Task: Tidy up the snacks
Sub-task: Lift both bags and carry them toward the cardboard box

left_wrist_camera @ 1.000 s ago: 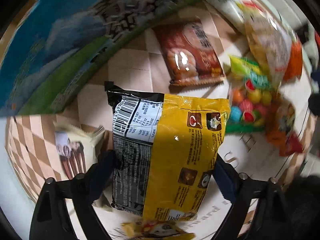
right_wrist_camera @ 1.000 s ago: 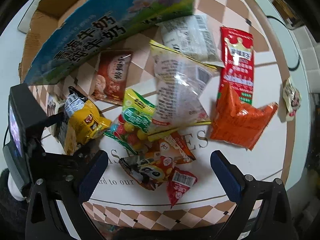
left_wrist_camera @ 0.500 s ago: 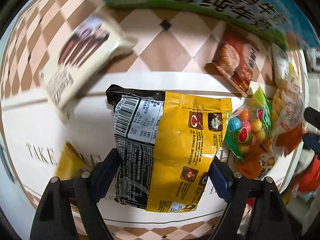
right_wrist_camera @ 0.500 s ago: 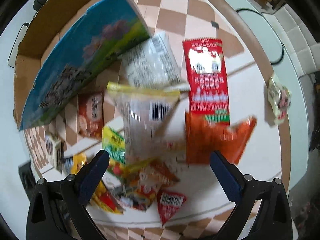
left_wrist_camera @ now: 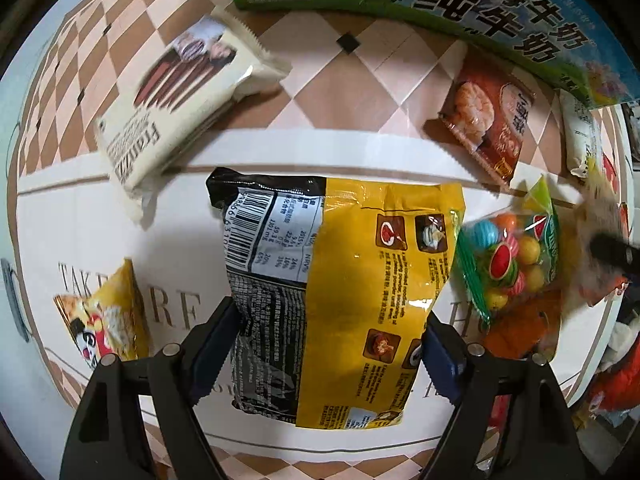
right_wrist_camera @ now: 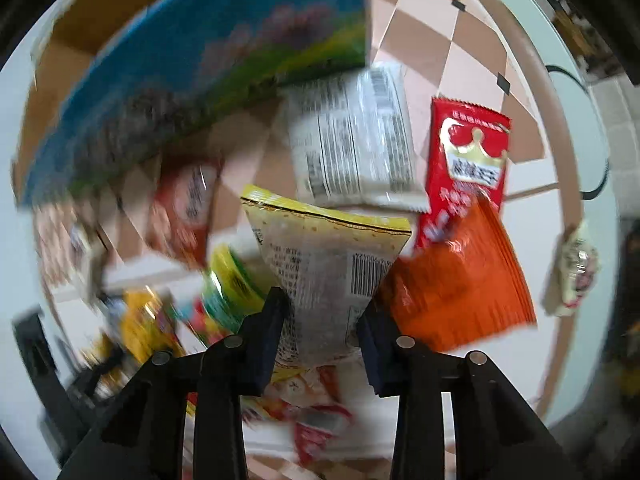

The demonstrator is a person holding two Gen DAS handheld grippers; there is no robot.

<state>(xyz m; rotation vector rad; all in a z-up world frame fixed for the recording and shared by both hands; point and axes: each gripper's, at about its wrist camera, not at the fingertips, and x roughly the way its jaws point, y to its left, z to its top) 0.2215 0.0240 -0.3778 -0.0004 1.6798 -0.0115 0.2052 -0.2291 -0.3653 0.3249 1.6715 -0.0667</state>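
Left gripper [left_wrist_camera: 328, 344] clamped on yellow-black crinkly foil packet [left_wrist_camera: 340, 292], carried above checked tablecloth [left_wrist_camera: 328, 92]. Right gripper [right_wrist_camera: 322, 334] closing on clear yellow-topped plastic bag [right_wrist_camera: 328, 256] in snack pile; slick film may slip, or drag orange pouch [right_wrist_camera: 460, 284] alongside

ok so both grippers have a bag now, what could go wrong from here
1. The right hand-held gripper is closing on the crinkly clear bag with the yellow top low down, so its contents may get crushed or it may slip out.
2. The left hand-held gripper holds the yellow and black bag by its lower sides only; it could swing or slide free.
3. The candy ball bag lies close beside it and may get knocked.
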